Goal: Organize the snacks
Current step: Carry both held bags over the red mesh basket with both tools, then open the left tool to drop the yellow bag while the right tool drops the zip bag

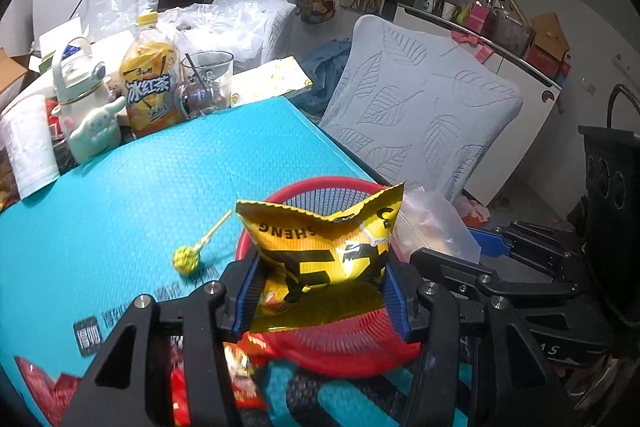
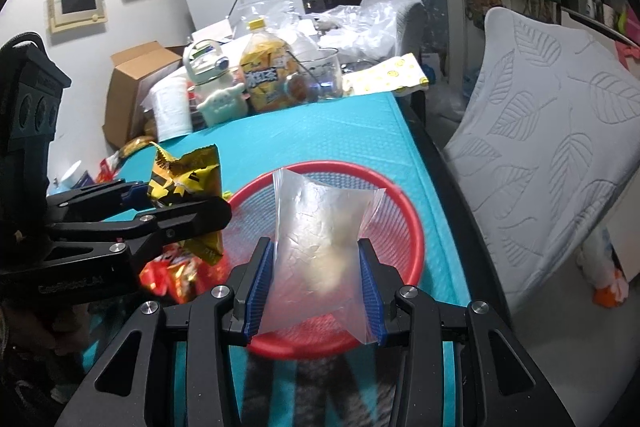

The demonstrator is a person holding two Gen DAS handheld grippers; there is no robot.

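Note:
My left gripper (image 1: pixel 320 291) is shut on a yellow-and-black snack bag (image 1: pixel 324 243) and holds it above the near rim of a red mesh basket (image 1: pixel 320 187). My right gripper (image 2: pixel 318 283) is shut on a clear plastic snack bag (image 2: pixel 320 227) and holds it over the same red basket (image 2: pixel 404 211). The left gripper with the yellow bag (image 2: pixel 188 179) shows at the left of the right wrist view. The clear bag (image 1: pixel 432 227) and right gripper show at the right of the left wrist view. A yellow lollipop (image 1: pixel 188 259) lies on the blue mat left of the basket.
Red snack packets (image 2: pixel 172 275) lie on the blue mat (image 1: pixel 140 187) near the basket's left side. An iced-tea bottle (image 1: pixel 150 87), glass cup (image 1: pixel 208 83), white kettle toy (image 1: pixel 86 107) and paper cup (image 1: pixel 26 143) stand at the table's far end. A cushioned chair (image 2: pixel 552 147) stands right of the table.

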